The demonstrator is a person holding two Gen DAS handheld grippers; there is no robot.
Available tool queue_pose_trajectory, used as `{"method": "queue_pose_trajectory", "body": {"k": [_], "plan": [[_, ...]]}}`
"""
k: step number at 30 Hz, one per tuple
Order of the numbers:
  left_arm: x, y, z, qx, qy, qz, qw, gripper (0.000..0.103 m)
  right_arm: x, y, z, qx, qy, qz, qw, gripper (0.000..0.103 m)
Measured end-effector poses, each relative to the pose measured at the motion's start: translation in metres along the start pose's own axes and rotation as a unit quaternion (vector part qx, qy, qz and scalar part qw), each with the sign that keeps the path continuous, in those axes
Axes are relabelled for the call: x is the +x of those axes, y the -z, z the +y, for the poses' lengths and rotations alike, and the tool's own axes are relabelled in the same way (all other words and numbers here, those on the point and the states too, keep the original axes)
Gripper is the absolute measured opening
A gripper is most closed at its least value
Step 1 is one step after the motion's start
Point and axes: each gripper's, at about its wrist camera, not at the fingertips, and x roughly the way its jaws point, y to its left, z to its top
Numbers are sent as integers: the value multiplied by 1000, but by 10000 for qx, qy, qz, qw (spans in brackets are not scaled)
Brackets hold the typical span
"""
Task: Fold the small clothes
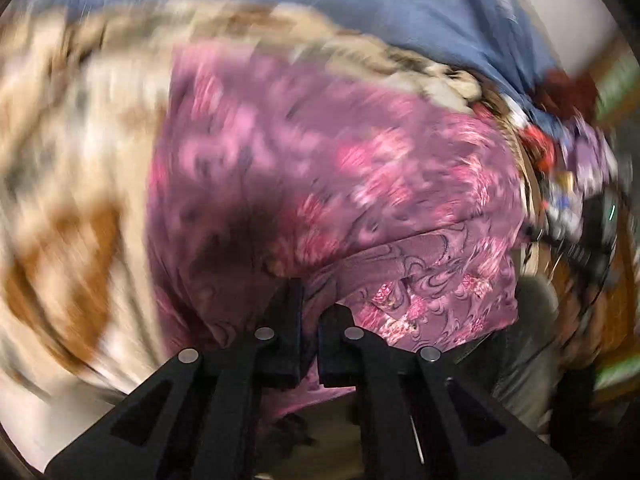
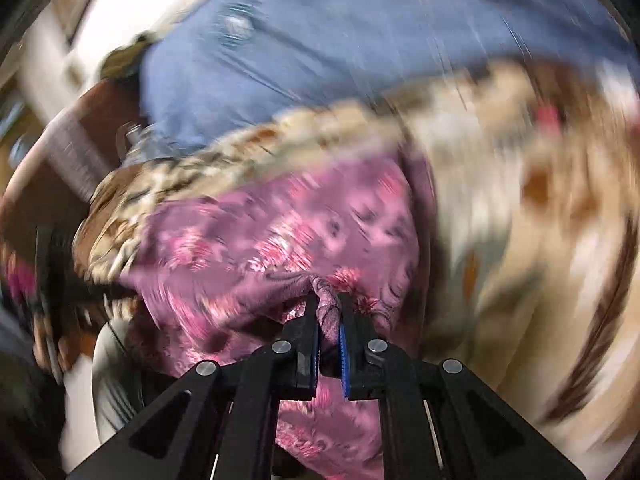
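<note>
A pink and purple patterned garment (image 1: 320, 168) lies spread over a cream and brown blanket (image 1: 68, 160); motion blurs both views. My left gripper (image 1: 310, 300) is shut on a fold of the garment's near edge, and cloth fills the narrow gap between its black fingers (image 1: 288, 320). In the right wrist view the same garment (image 2: 260, 240) bunches into a twisted tuft pinched between the blue pads (image 2: 343, 356). My right gripper (image 2: 329, 308) is shut on that tuft. The garment's near edge hangs below both grippers.
A blue cloth (image 1: 340, 0) covers the far side beyond the blanket (image 2: 520, 200). A heap of mixed coloured items (image 1: 560, 152) sits at the right in the left wrist view. Brown furniture (image 2: 60, 140) and a grey trouser leg (image 2: 116, 380) show at the left in the right wrist view.
</note>
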Motion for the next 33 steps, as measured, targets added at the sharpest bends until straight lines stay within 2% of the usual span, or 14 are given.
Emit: {"method": "queue_pose_trajectory", "body": {"k": [2,4,6,9,12,13,15,16,17,18,19,24,28,33], "plan": [[-18,2,0,-234,252,-272,9990,3,5,10,-6,290,46,12,9996,7],[-48,7,-8,-233,500,-658,9963,3,-21,17,3,209,-68,-218,9995,7],[-58,12,-14,-118,450,-761,9960,4,-41,22,13,-24,89,-334,9994,7],[-36,15,-15,32,38,-469,9989,4,-33,28,16,-257,322,-130,9991,8],[-11,22,4,-408,268,-117,9987,5,-2,41,6,-196,551,464,9972,11],[-15,26,7,-521,380,-112,9979,6,-8,47,7,-153,507,387,9978,15],[-40,39,3,-599,742,-454,9944,19,-38,52,12,-65,205,159,9996,22],[-51,46,2,-751,818,-559,9922,41,-58,54,15,-105,107,-13,9999,30],[-60,50,1,-845,815,-678,9908,55,-81,56,19,-193,139,-207,9995,51],[-68,53,-1,-873,788,-839,9895,56,-96,56,21,-232,211,-352,9989,67],[-76,57,-5,-887,742,-977,9885,57,-113,56,22,-217,289,-559,9978,70],[-64,65,-14,-1606,838,-936,9790,65,-114,58,12,547,-288,-672,9958,69],[-30,84,-20,-1921,1102,-496,9739,65,-68,75,8,1195,-558,-167,9911,68],[-13,91,-27,-1950,1226,-391,9723,65,-34,89,15,1379,-597,169,9885,66]]}}
